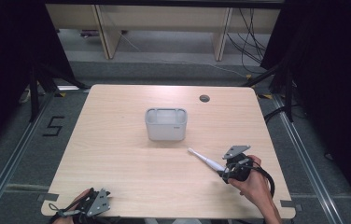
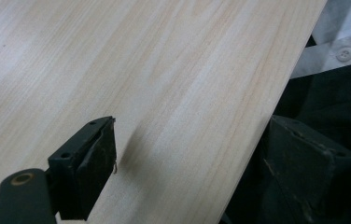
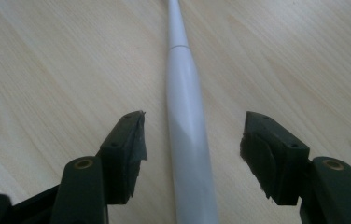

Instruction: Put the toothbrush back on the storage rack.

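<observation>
A white electric toothbrush [image 1: 205, 160] lies flat on the wooden table [image 1: 127, 177], its head pointing toward a grey box [image 1: 165, 123]. My right gripper [image 1: 224, 174] sits at the handle end. In the right gripper view the toothbrush handle [image 3: 187, 140] runs between the two black jaws, and a gap shows on each side, so the pads do not press on it. My left gripper [image 1: 94, 201] rests at the table's near left edge. In the left gripper view its jaws stand wide apart with bare wood [image 2: 164, 93] between them.
The grey box stands open-topped near the table's middle. A round cable hole [image 1: 204, 98] is at the far right of the tabletop. In the left gripper view a white shirt with a button [image 2: 344, 53] shows beyond the table's edge.
</observation>
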Action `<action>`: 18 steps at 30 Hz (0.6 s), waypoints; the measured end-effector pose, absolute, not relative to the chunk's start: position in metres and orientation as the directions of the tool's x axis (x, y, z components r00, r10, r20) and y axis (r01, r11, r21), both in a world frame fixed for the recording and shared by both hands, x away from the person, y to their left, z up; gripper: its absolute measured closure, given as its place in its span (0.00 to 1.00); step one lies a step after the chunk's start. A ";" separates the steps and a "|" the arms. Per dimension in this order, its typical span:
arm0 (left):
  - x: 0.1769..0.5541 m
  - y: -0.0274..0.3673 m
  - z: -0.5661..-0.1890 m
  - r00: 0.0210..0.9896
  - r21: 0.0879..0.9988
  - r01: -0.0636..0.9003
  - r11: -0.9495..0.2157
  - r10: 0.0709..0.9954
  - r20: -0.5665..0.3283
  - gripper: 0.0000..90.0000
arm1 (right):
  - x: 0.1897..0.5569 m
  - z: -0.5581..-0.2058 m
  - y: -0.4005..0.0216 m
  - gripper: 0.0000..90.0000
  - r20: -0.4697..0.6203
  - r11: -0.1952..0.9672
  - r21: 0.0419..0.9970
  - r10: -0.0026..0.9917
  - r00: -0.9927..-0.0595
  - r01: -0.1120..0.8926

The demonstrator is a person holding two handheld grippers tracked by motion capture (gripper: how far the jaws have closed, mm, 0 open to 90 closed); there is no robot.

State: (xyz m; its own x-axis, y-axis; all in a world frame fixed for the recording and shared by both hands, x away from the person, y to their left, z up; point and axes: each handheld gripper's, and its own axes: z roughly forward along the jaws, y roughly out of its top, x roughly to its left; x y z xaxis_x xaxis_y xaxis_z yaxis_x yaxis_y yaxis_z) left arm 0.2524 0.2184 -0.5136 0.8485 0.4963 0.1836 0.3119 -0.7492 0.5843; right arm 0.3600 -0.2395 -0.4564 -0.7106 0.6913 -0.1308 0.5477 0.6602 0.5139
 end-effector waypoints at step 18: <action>0.252 0.218 -0.513 0.857 0.586 0.311 -0.748 0.488 0.168 0.18 | 0.393 -0.461 -0.215 0.57 -0.095 0.724 0.373 0.652 -0.752 0.580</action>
